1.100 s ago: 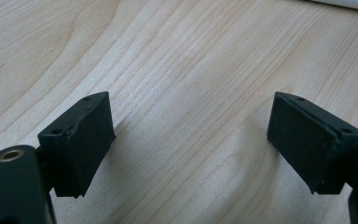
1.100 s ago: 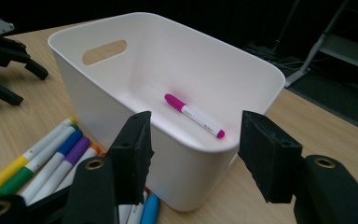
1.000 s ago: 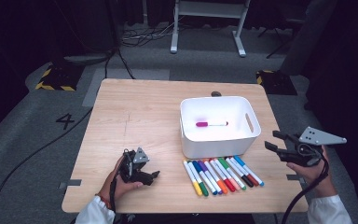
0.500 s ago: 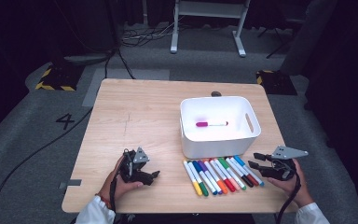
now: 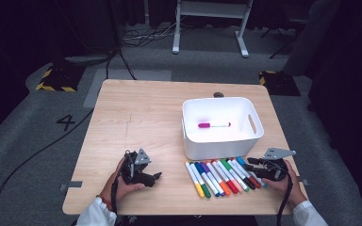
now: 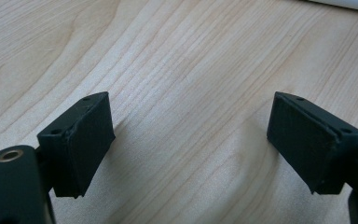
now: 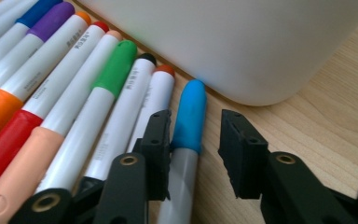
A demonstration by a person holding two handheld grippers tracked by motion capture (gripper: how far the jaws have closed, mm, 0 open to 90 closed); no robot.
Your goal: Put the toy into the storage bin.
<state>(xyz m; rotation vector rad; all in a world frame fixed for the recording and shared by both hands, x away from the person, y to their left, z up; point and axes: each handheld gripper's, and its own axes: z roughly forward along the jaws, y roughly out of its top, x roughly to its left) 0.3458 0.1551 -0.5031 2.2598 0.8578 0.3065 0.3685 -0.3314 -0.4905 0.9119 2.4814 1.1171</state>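
The right gripper (image 7: 193, 140) is straddling the blue-capped marker (image 7: 189, 116), its jaws just closing in, one side touching, the other apart. The marker is lying on the bench (image 5: 141, 113) beside the white bin (image 5: 222, 123) (pink marker (image 5: 213, 125) inside). The left gripper (image 6: 191, 140) is resting open, holding nothing.

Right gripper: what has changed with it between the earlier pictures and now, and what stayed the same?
The right gripper came down from beside the table to the right end of the marker row. Its jaws have just been closing around the light-blue-capped marker; one pad touches it, the other is still apart. The left gripper, the white bin and the pink marker inside it stayed put.
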